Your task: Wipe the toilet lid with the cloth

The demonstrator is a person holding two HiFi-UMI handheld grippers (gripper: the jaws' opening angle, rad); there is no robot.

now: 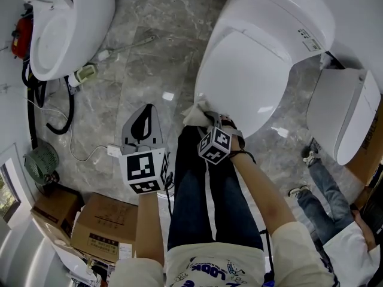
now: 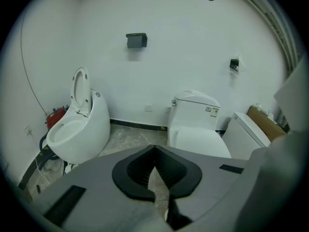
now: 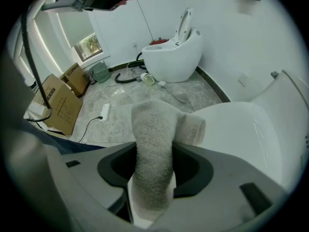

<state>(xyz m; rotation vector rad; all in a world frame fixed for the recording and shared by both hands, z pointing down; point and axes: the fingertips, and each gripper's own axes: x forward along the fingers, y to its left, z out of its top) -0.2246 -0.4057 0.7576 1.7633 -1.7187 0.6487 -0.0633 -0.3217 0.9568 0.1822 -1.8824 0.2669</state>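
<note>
The cloth (image 3: 153, 139) is gripped between the closed jaws of the right gripper (image 3: 155, 170). Its free end is folded over ahead of the jaws, so that soft towelling rather than hard plastic is presented to the toilet lid (image 3: 241, 129).

In the head view the cloth is seen at the near, lower-left edge of the lid, around frame centre, with the right gripper reaching in from below. This is judged to be one end of a wiping stroke, since most of the lid lies beyond, toward the upper right.

The left gripper (image 1: 147, 109) is held well apart over the floor (image 1: 149, 64), left of the lid. Its jaws are closed together on nothing, and it is presumably held there to stay clear of the wiping path.

The place where the cloth meets the lid is given only by the head view. In the right gripper view the fold covers that edge, so contact cannot be confirmed there, though the grip itself is shown best there.

Only the left gripper view shows the lid from the front, lying shut. A second toilet (image 2: 79, 124) with its seat raised is shown at the left of that frame.
</note>
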